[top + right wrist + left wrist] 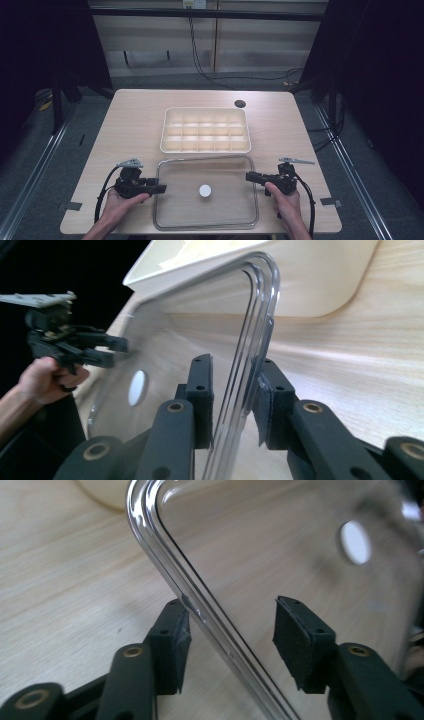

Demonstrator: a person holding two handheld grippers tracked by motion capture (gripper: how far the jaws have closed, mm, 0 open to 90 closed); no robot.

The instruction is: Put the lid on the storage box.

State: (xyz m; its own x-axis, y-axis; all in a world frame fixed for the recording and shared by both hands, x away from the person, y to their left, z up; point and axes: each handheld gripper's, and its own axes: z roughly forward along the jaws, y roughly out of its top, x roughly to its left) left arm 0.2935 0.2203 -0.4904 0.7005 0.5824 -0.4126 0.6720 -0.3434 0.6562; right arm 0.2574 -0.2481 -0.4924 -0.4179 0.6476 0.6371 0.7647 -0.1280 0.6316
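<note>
A clear plastic lid (pixel 180 205) lies flat on the table's near half, with a white round disc (pixel 205 190) at its middle. My left gripper (pixel 162 189) is at the lid's left edge. In the left gripper view it (pixel 230 625) stands wide open, with the lid's rim (pixel 200 610) between the jaws and touching the left pad. My right gripper (pixel 248 176) is at the right edge. Its jaws (pixel 235 385) straddle the rim (pixel 260 300) with a narrow gap, the right pad against it. The left gripper (pixel 120 352) also shows across the lid.
A cream compartment tray (pixel 205 146), with nothing in its cells, sits just behind the lid at the table's middle. A dark round hole (pixel 240 104) lies in the tabletop behind the tray. Bare wood runs along both sides. Dark floor and cables surround the table.
</note>
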